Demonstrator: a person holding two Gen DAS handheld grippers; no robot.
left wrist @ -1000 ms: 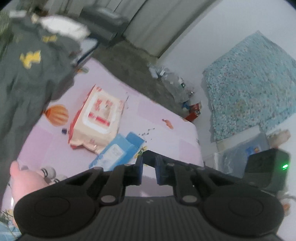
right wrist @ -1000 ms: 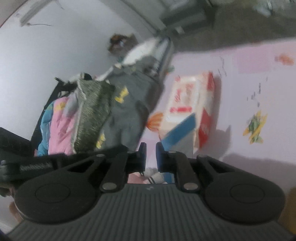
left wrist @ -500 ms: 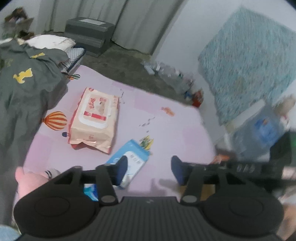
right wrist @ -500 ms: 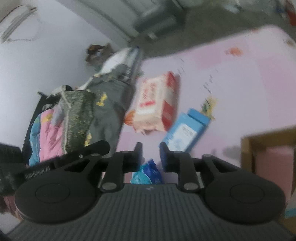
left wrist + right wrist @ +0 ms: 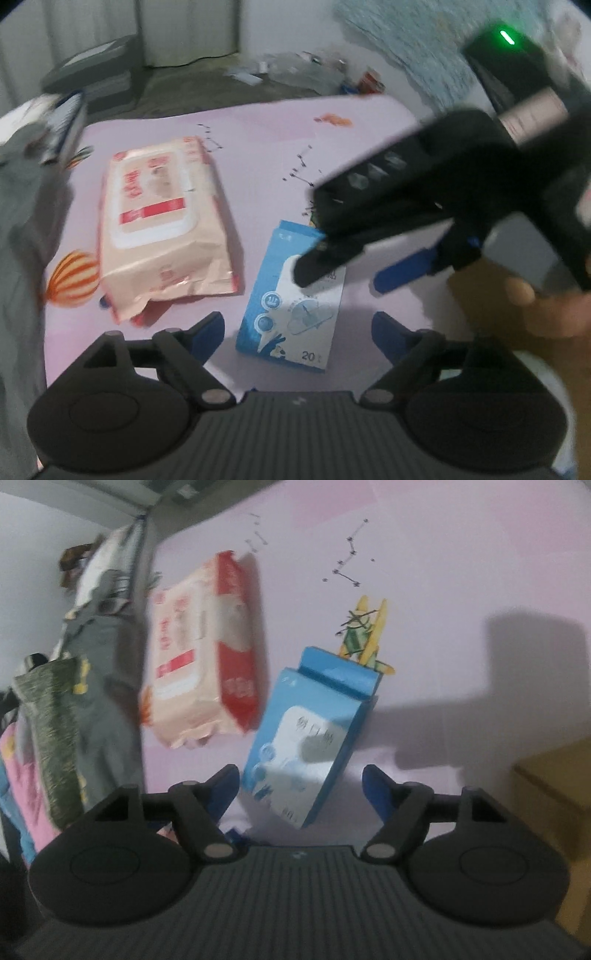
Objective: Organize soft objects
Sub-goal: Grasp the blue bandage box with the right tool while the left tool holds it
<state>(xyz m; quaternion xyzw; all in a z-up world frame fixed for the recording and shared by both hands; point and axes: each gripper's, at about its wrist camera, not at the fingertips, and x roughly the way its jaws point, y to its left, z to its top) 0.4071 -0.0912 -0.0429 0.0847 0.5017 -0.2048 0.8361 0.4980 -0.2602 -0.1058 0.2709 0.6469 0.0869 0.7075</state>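
We hold both grippers with jaws just opened wide and empty. The flat blue-and-white paper packet (image 5: 291, 295) lies on the pink mat (image 5: 258, 140) just ahead of our left gripper (image 5: 295, 332), its long axis running away between the jaws. Our right gripper (image 5: 299, 786) is equally near.

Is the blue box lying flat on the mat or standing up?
Lying flat. The blue box rests on its broad back on the pink mat, printed face up, beside the wipes pack, its end flap slightly raised.
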